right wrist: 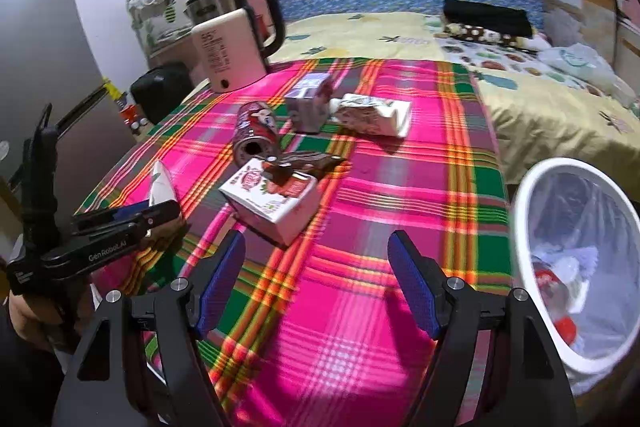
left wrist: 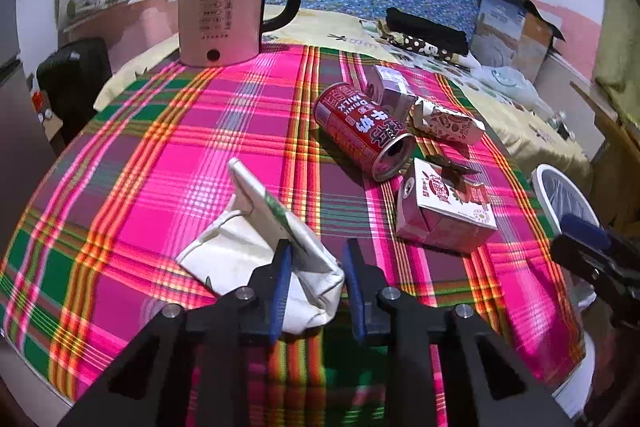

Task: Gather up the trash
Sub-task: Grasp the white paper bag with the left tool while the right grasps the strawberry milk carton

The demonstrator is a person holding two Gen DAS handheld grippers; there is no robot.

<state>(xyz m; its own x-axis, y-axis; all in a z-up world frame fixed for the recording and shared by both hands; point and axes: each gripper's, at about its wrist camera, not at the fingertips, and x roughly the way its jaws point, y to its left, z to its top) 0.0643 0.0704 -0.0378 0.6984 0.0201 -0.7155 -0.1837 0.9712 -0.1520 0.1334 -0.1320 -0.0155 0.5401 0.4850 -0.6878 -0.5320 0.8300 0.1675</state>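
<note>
Left gripper [left wrist: 316, 285] — fingers straddling my crumpled white carton [left wrist: 276, 247], not clamped | right gripper [right wrist: 316, 283] apart, empty | bin [right wrist: 524, 227] right.

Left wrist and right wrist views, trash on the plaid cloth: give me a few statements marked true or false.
1. The left claw has a crumpled white carton between its pads. True.
2. The red can stands upright. False: it lies on its side, open end showing.
3. The right claw holds a carton. False: it is open with nothing between its pads.
4. The white bin already has trash inside. True.
5. The kettle lies tipped over. False: it stands upright.
</note>
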